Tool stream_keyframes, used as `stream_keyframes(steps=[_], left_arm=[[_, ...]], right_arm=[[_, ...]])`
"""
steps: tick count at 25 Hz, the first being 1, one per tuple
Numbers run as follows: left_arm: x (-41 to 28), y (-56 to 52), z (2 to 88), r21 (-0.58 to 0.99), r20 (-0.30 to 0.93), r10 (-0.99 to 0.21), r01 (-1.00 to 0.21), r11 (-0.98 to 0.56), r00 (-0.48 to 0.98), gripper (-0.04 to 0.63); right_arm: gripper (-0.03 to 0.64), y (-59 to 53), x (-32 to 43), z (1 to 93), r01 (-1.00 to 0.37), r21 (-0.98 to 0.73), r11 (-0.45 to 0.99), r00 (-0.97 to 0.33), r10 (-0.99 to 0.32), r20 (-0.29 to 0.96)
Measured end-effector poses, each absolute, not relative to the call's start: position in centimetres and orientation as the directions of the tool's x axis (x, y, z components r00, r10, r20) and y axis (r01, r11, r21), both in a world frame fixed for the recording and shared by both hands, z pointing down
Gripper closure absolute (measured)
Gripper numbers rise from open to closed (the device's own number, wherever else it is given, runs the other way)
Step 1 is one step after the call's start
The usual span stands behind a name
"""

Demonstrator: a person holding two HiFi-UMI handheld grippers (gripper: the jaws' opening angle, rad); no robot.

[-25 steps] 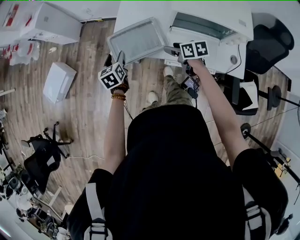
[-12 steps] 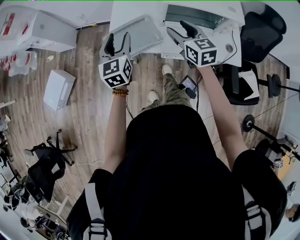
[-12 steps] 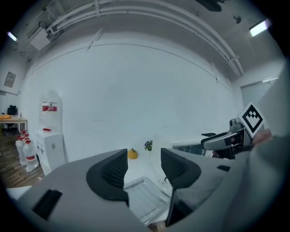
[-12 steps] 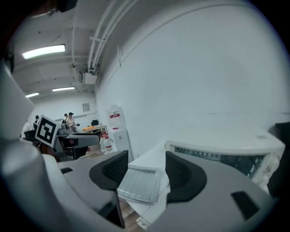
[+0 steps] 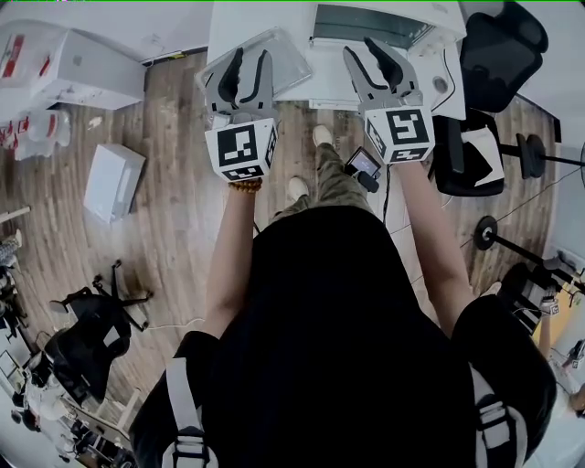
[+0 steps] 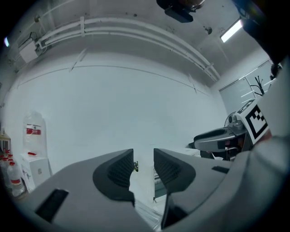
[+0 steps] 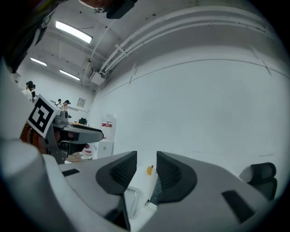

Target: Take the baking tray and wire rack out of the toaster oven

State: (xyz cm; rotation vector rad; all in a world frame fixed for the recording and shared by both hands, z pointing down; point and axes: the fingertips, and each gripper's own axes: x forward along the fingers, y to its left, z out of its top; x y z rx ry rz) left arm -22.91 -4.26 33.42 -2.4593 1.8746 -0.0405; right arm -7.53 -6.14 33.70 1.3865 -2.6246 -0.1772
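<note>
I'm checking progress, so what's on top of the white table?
The toaster oven and, beside it, a rectangular tray. The left gripper covers part of the tray, the right gripper part of the oven's front; the oven's inside doesn't show.

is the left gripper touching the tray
Apart. In the left gripper view the left gripper, jaws just closed partway on nothing, faces the wall, tray below.

floor (image 5: 178, 210): wood planks | wall (image 6: 136, 104): plain white | ceiling: strip lights (image 7: 73, 31) | chair (image 5: 498, 50): black
</note>
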Motion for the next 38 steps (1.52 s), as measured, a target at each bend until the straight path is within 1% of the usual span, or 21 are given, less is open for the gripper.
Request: stream_keyframes(steps=[6, 7, 8, 12, 18, 27, 38], left_arm=[[-20.5, -2.5, 32.2, -0.087, -0.046, -0.954, -0.952, -0.293, 0.297, 0.489], [-20.2, -2.2, 32.1, -0.089, -0.047, -0.953, -0.951, -0.296, 0.301, 0.501], [-19.9, -1.9, 32.2, -0.091, -0.046, -0.952, -0.950, -0.299, 0.304, 0.529], [-18.6, -0.9, 33.1, -0.104, -0.030, -0.946, -0.942, -0.318, 0.323, 0.560], [-18.5, 0.6, 35.1, -0.101, 0.006, -0.951, -0.946, -0.308, 0.309, 0.561], [-21.9, 2.7, 36.6, -0.106, 0.035, -0.977, -0.972, -0.211, 0.209, 0.561], [-29.4, 6.8, 38.0, -0.123, 0.057, -0.998, -0.992, -0.003, -0.004, 0.561]], right_arm=[[0.520, -3.9, -6.8, 31.9, -0.850, 0.189, 0.492, -0.499, -0.867, 0.015], [0.526, -3.5, -6.8, 31.8, -0.853, 0.192, 0.485, -0.493, -0.870, 0.007], [0.532, -3.1, -6.8, 31.8, -0.855, 0.196, 0.480, -0.489, -0.872, 0.002], [0.571, -1.9, -7.0, 32.9, -0.857, 0.217, 0.467, -0.475, -0.880, 0.015], [0.588, -0.5, -7.9, 34.8, -0.831, 0.232, 0.506, -0.509, -0.859, 0.051], [0.588, -0.3, -10.8, 36.8, -0.771, 0.212, 0.601, -0.597, -0.797, 0.089], [0.588, -1.5, -16.0, 39.9, -0.673, 0.204, 0.711, -0.695, -0.702, 0.154]])
